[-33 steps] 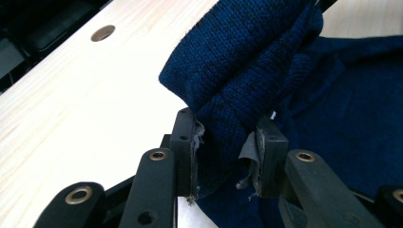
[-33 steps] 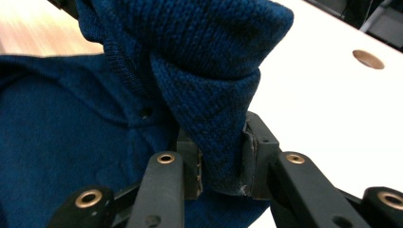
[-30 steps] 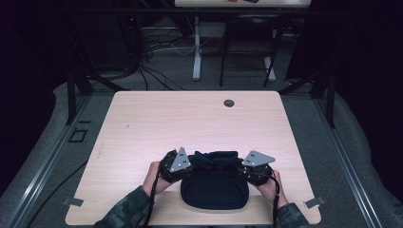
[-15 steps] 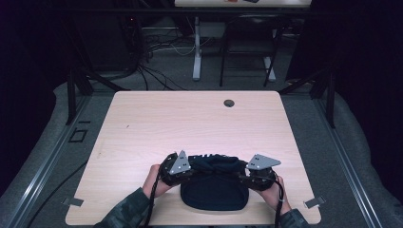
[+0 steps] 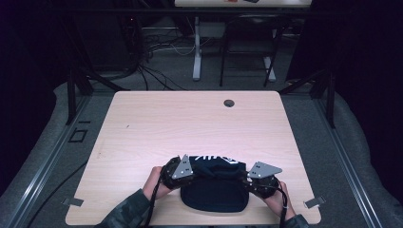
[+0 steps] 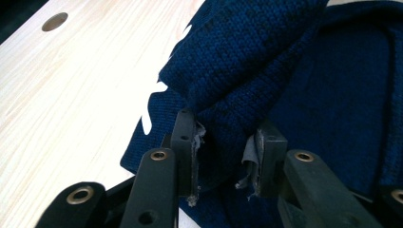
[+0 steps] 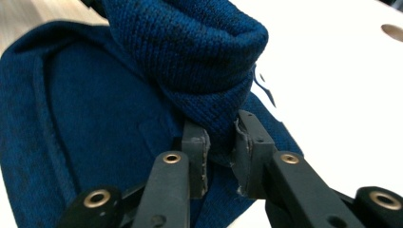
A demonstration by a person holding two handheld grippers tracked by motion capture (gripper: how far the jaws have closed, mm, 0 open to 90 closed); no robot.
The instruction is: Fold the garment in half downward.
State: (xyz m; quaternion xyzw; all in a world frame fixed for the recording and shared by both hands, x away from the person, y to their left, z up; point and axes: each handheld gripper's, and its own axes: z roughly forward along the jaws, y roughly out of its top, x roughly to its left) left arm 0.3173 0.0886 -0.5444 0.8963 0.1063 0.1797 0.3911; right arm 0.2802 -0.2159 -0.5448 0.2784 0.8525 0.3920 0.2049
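While both forearms rest low at the near table (image 5: pixel 142 123) edge, the left gripper (image 5: pixel 183 170) and right gripper (image 5: pixel 259 176), whose jaws have just been closing, each pinch a fold of the dark blue knit garment (image 5: pixel 214 192) between them; a round hole (image 5: pixel 229 103) sits well apart.

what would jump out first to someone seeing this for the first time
A dark blue knitted garment lies at the near edge of the pale wooden table. The left tongs and right tongs each pinch a fold of it at opposite sides. A small round hole sits near the far edge.
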